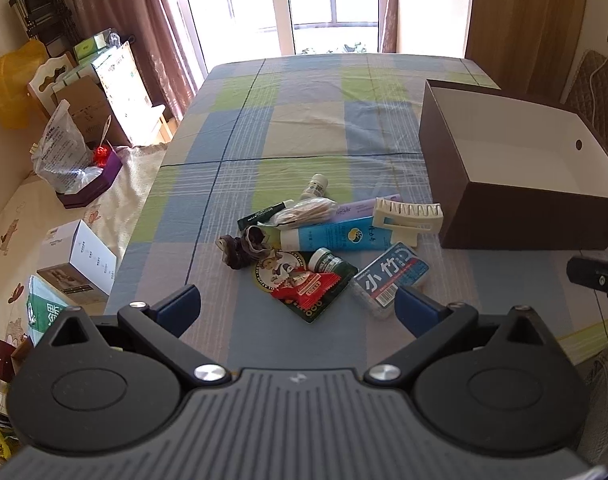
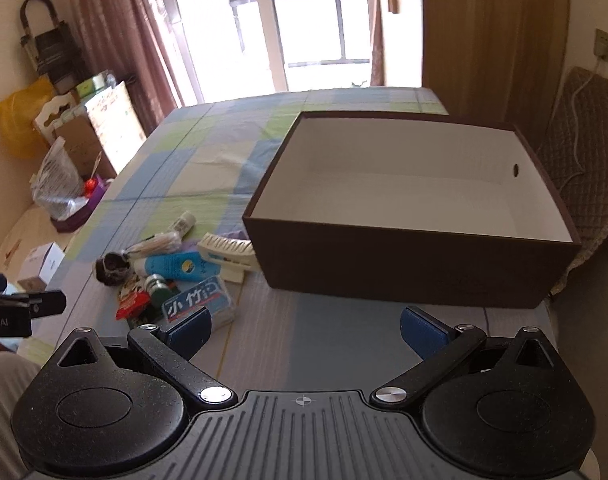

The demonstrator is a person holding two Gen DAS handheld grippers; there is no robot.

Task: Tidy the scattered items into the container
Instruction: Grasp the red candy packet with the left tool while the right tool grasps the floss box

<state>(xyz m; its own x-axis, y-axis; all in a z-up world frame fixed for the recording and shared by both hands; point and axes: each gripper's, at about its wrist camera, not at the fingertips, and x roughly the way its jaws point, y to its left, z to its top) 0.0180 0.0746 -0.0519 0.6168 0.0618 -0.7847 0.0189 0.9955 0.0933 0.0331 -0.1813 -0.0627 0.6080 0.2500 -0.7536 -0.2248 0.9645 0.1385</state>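
Observation:
A heap of small items lies on the checked tablecloth: a blue floss box [image 1: 391, 279] [image 2: 201, 303], a blue-and-white tube [image 1: 336, 238] [image 2: 179, 266], a cream comb-like clip [image 1: 408, 215] [image 2: 227, 252], a red packet [image 1: 308, 289], a green-capped jar [image 1: 323, 260], a dark scrunchie [image 1: 244, 247] [image 2: 111, 267], cotton swabs [image 1: 304, 211] and a white bottle [image 1: 314, 186]. The brown box [image 1: 520, 220] [image 2: 416, 268] with a white inside stands right of them and holds nothing. My left gripper [image 1: 297, 307] hovers open just before the heap. My right gripper [image 2: 306, 330] is open in front of the box.
The table [image 1: 304, 120] runs back to a bright window. A bed with boxes and bags [image 1: 75, 264] borders the left side. A padded chair [image 2: 584, 184] stands right of the box. The right gripper's tip [image 1: 596, 278] shows at the left view's right edge.

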